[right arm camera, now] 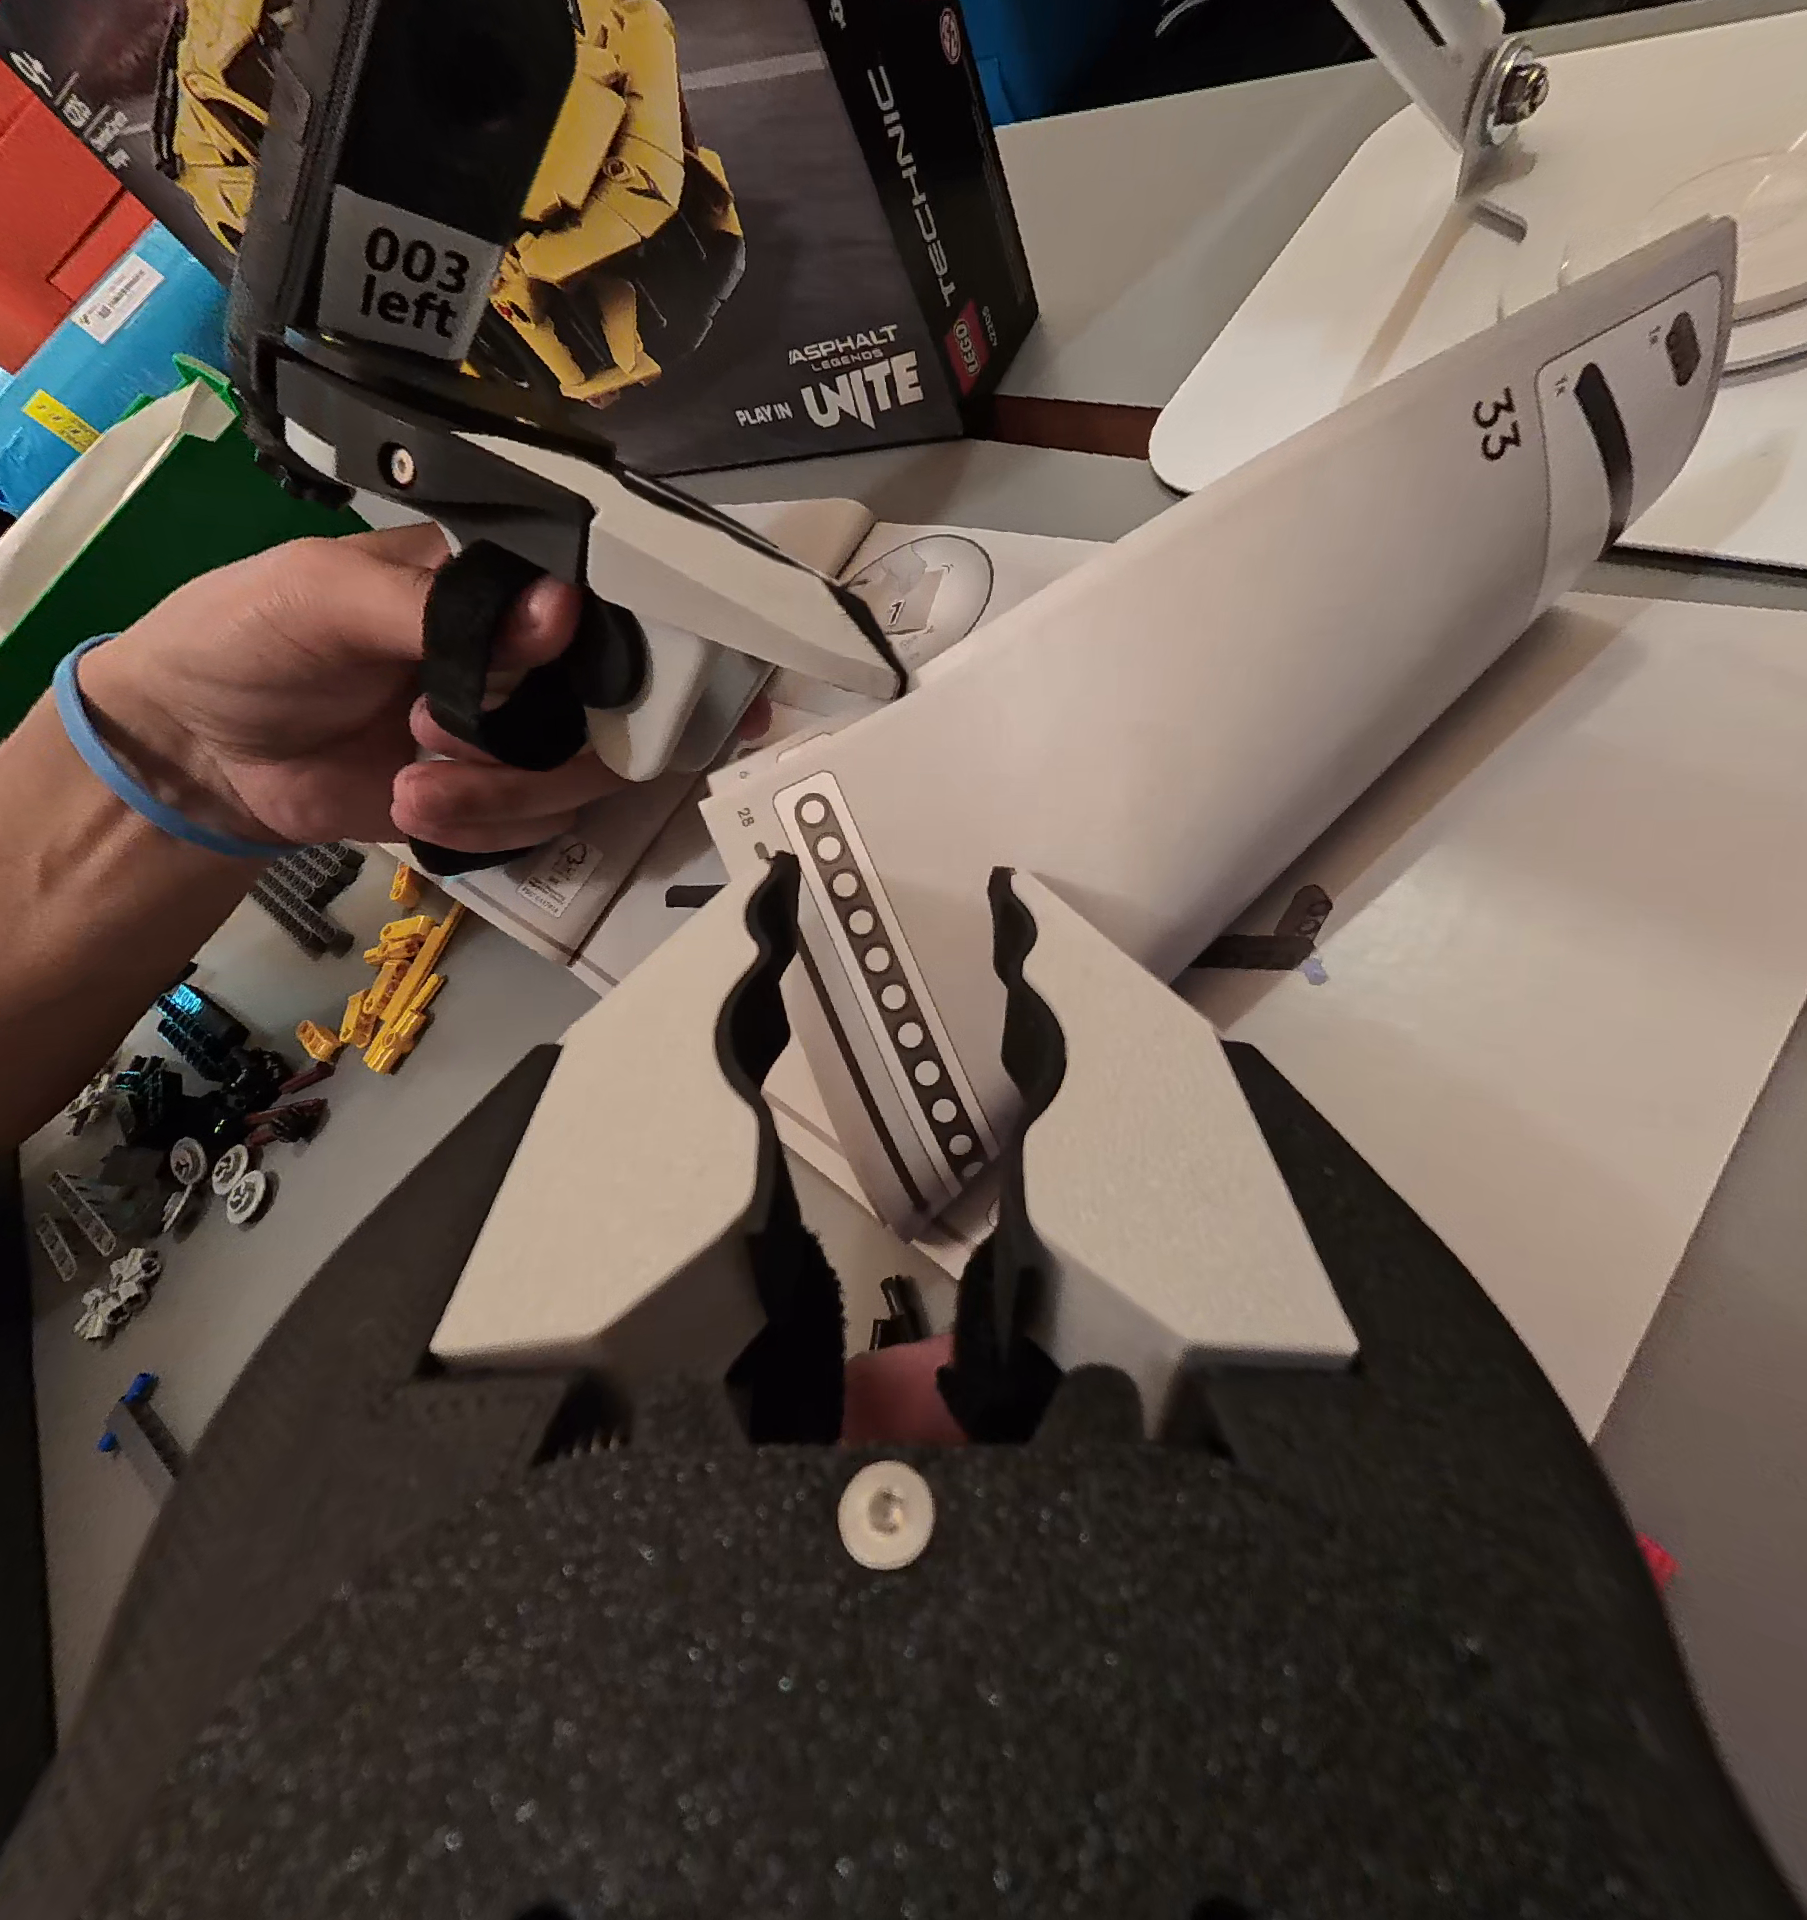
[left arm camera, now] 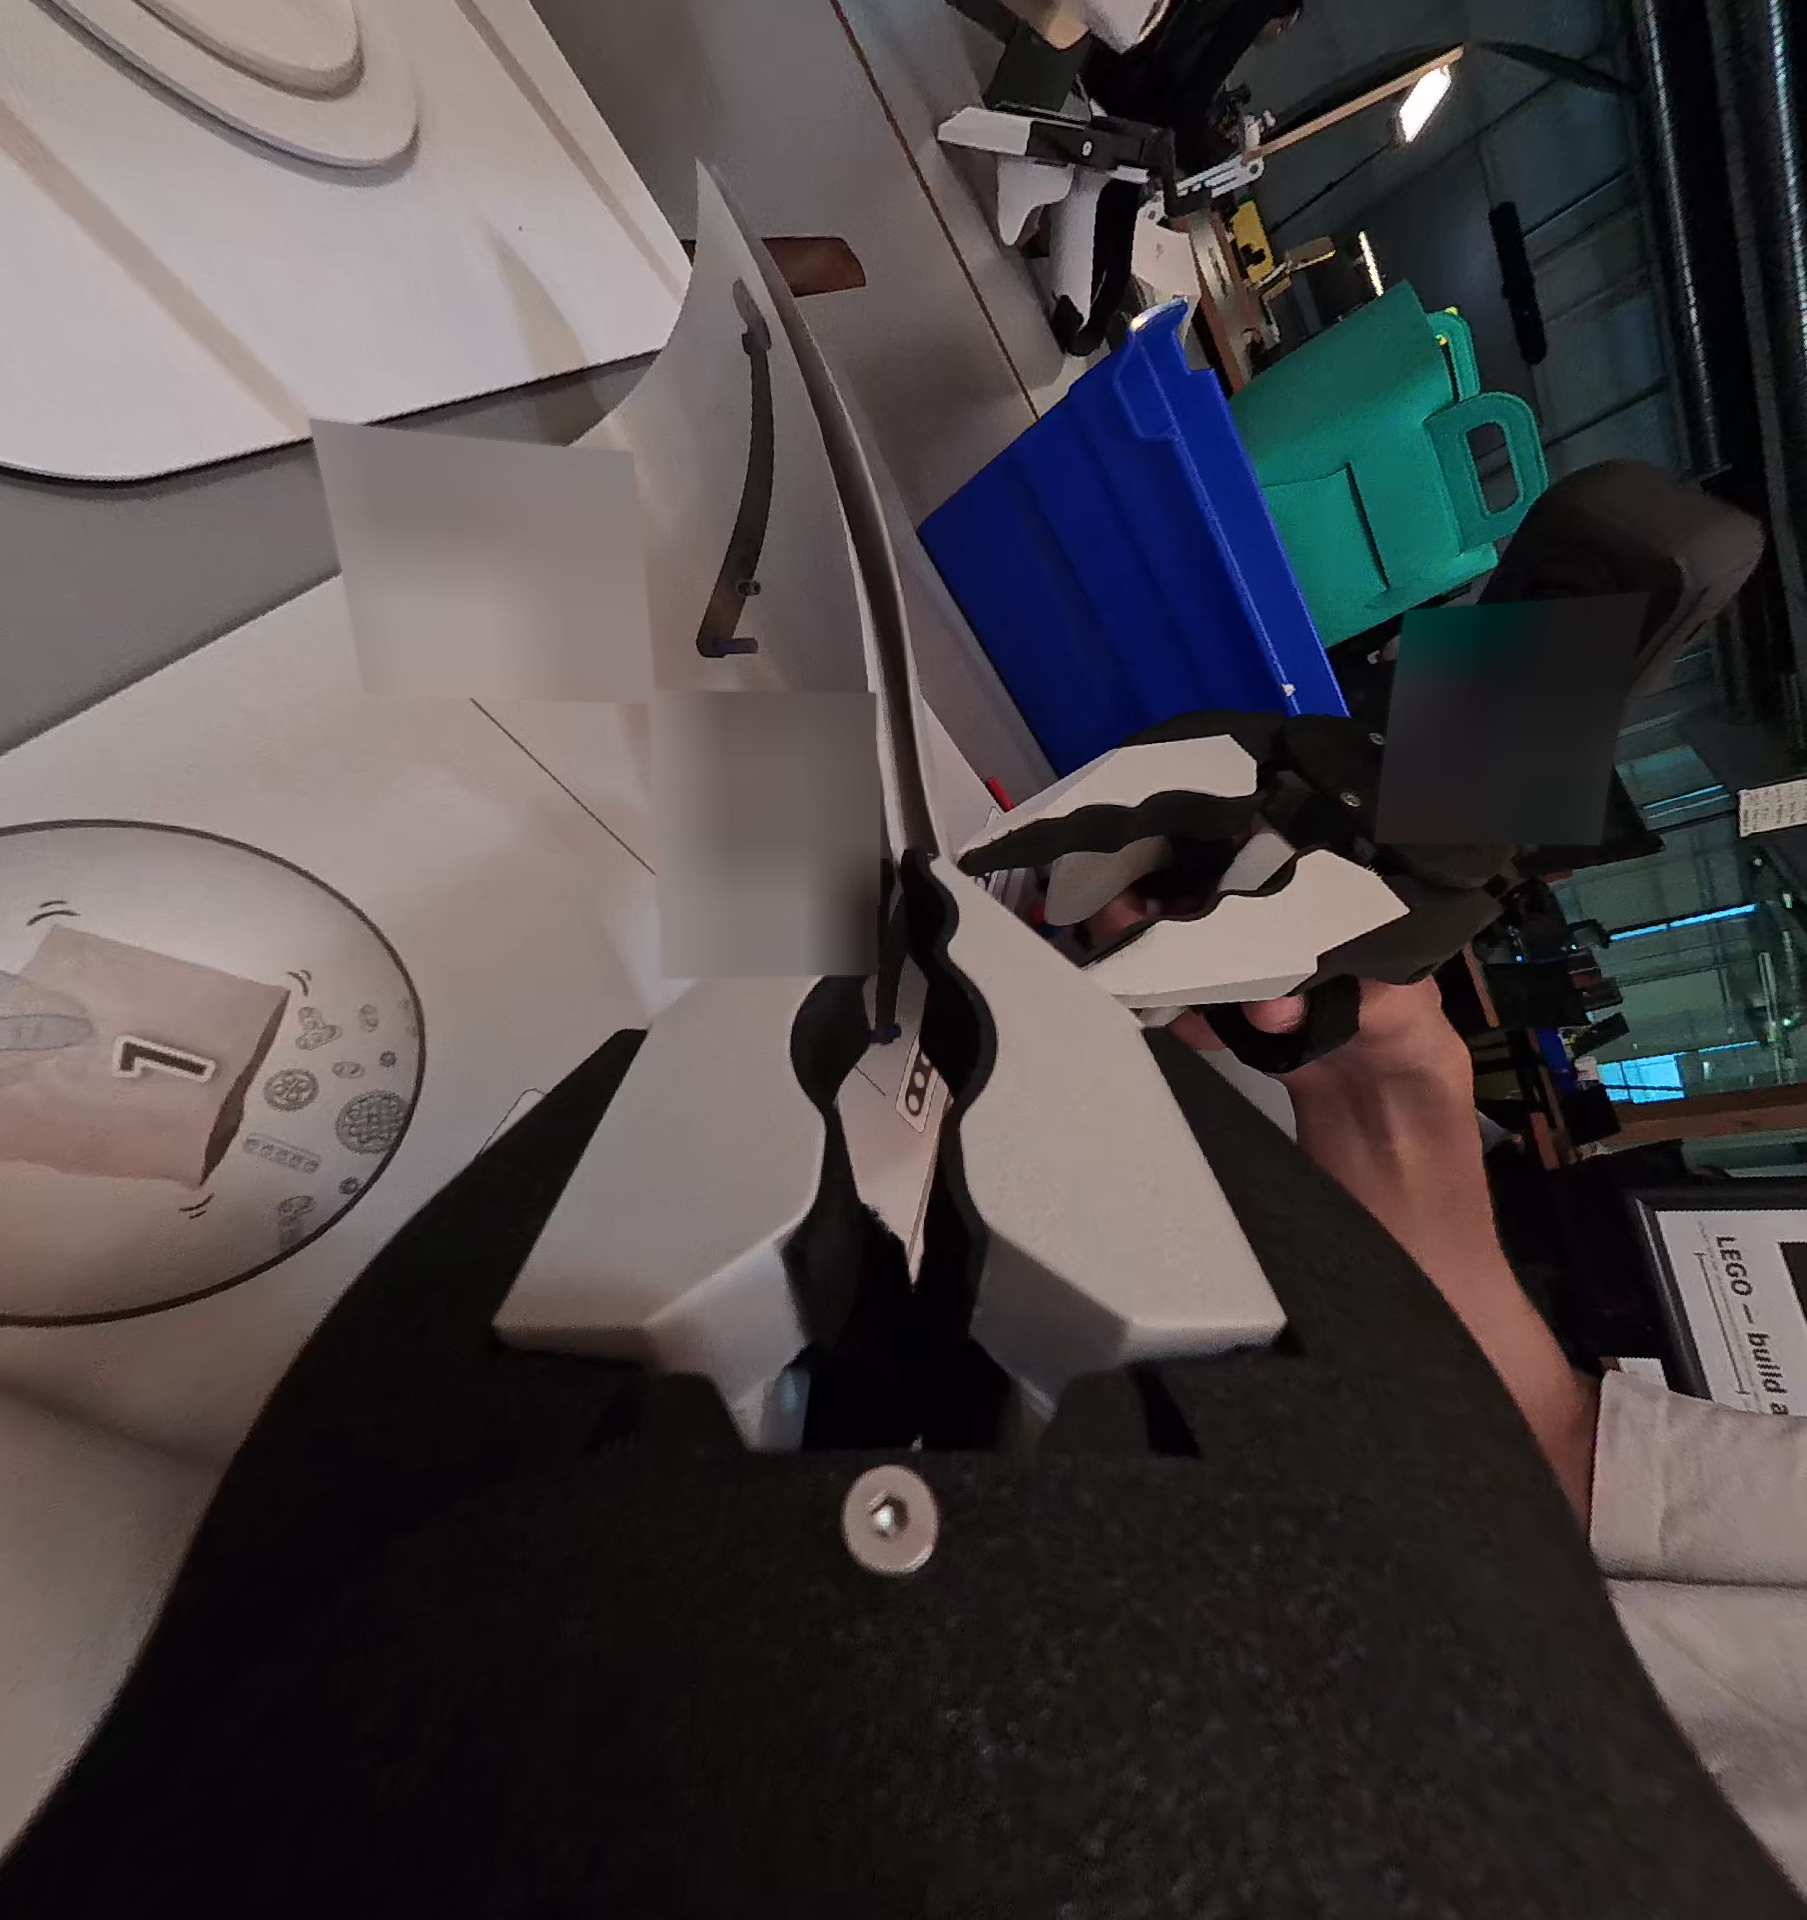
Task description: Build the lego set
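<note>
**A:** Right wrist view, nearest first: the right gripper (right arm camera: 894, 883) is spread, its fingers straddling the lower edge of a lifted page of the instruction booklet (right arm camera: 1190, 707).

**B:** And the left gripper (right arm camera: 868, 644)?

**A:** Tilted down from the left, pressed together on that page's edge; a hand (right arm camera: 286, 717) grips its handle.

**B:** Progress?

**A:** Barely begun, I judge. Loose lego pieces (right arm camera: 286, 1049) lie sorted on the table (right arm camera: 1709, 1299) to the left, nothing assembled. The set's box (right arm camera: 774, 229) stands behind.
</note>
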`<state>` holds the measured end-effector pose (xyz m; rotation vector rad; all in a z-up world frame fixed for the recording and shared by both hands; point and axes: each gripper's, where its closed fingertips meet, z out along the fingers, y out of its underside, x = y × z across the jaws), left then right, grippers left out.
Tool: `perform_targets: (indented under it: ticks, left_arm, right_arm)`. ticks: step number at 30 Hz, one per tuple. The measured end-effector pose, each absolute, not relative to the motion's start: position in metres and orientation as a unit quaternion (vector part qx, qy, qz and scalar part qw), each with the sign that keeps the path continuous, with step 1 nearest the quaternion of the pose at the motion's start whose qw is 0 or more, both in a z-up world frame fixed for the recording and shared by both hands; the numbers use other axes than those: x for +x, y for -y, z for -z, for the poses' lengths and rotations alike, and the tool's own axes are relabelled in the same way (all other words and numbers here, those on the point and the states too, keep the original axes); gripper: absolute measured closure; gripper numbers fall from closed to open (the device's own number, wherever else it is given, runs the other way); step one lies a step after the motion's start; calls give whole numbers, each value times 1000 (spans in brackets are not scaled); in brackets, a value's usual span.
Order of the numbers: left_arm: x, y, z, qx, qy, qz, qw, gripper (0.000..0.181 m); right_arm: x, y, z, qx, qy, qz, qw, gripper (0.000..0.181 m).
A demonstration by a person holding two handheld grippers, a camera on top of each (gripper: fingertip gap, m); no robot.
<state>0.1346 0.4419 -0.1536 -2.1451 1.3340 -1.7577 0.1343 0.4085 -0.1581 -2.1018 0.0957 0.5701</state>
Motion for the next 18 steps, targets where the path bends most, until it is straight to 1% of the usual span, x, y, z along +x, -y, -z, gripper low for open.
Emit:
perform_targets:
  ticks: [6,9,11,13,15,18]
  left_arm:
    - [130,-442,154,-694,-440,568,49,181]
    - [122,-445,154,-696,-449,555,72,181]
    - [113,-449,149,-698,-450,549,92,181]
    - [98,-455,142,-701,-444,547,110,181]
    - [78,-462,136,-705,-439,543,127,181]
    - [36,-475,125,-713,-415,546,144,181]
  right_arm:
    - [146,-402,145,-854,-41,-202,478,143]
    - [167,-392,128,-856,-48,-133,498,143]
    - [189,-383,119,-862,-50,-38,503,140]
    - [198,-375,107,-862,-47,20,504,139]
    - [183,-380,101,-860,-41,-5,509,139]
    - [149,-396,131,-886,1,-49,462,136]
